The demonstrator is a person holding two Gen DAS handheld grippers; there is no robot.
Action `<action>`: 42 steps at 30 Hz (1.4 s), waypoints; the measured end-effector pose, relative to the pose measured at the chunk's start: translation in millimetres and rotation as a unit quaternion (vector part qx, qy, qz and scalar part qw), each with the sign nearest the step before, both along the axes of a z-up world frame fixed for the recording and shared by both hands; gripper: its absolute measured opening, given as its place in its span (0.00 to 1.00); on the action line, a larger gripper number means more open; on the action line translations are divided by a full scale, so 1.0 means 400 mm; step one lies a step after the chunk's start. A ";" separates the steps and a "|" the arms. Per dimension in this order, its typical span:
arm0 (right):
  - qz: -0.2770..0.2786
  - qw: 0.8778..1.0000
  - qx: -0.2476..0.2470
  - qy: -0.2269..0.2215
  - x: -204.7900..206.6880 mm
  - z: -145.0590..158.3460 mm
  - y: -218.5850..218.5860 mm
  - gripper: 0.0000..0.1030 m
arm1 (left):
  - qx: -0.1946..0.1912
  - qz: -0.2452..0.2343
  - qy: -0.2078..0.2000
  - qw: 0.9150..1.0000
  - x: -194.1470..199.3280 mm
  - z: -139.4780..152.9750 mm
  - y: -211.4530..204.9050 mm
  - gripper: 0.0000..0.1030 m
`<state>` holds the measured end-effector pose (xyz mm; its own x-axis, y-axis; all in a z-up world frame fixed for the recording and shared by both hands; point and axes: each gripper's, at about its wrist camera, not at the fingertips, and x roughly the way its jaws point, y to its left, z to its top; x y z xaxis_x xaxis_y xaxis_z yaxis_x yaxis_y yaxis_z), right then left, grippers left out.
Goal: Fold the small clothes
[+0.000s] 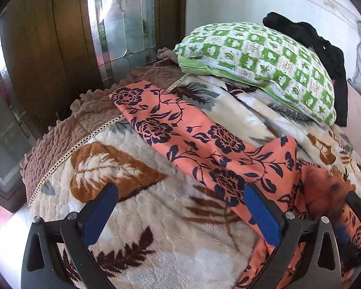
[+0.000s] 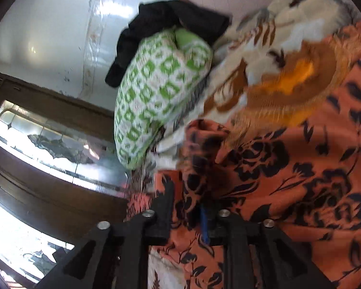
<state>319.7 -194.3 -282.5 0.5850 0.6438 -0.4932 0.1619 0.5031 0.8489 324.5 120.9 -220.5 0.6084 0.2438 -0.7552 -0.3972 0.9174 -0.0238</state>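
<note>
An orange garment with a dark floral print (image 1: 199, 144) lies stretched across a fleecy leaf-pattern blanket (image 1: 137, 207) on a bed. My left gripper (image 1: 180, 200) is open, its blue-padded fingers spread wide just above the blanket, the right pad (image 1: 260, 212) at the garment's near edge. In the right wrist view, blurred and tilted, my right gripper (image 2: 187, 204) is shut on a bunched fold of the same orange garment (image 2: 288, 168). The right gripper also shows at the left wrist view's right edge (image 1: 356, 207).
A green-and-white patterned pillow (image 1: 257, 65) lies at the far end of the bed with a black garment (image 1: 325, 48) behind it. A brown quilted cover (image 1: 67, 137) edges the bed on the left. A wooden door with glass panes (image 1: 122, 24) stands beyond.
</note>
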 end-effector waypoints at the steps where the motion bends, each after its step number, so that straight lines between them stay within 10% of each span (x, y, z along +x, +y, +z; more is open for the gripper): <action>1: 0.014 1.000 0.012 0.003 -0.014 -0.007 0.012 0.80 | -0.002 0.000 0.001 1.000 0.003 -0.001 0.002 1.00; 12: -0.055 0.983 -0.172 -0.020 -0.184 0.149 -0.220 0.74 | -0.024 -0.073 -0.016 0.997 0.015 0.017 -0.128 1.00; 16: -0.108 0.969 -0.224 -0.002 -0.253 0.142 -0.379 0.53 | -0.024 -0.150 -0.005 0.988 0.036 -0.009 -0.252 1.00; 22: -0.132 0.961 -0.241 0.023 -0.282 0.100 -0.525 0.50 | 0.023 -0.209 0.058 0.976 0.091 -0.108 -0.403 1.00; 26: -0.106 0.964 -0.238 0.058 -0.260 0.027 -0.556 0.48 | 0.080 -0.208 0.124 0.967 0.121 -0.199 -0.430 1.00; 36: -0.068 0.962 -0.264 0.020 -0.231 0.089 -0.496 0.39 | 0.044 -0.192 0.056 0.979 0.072 -0.104 -0.342 1.00; 42: 0.001 0.956 -0.285 0.068 -0.191 -0.005 -0.385 0.40 | 0.085 -0.192 0.117 0.971 0.098 -0.175 -0.344 1.00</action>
<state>243.4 -348.3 -284.5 0.4893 0.2489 -0.8358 0.2498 0.8782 0.4078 363.7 -16.7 -290.4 0.4956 0.1659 -0.8526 -0.0015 0.9818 0.1902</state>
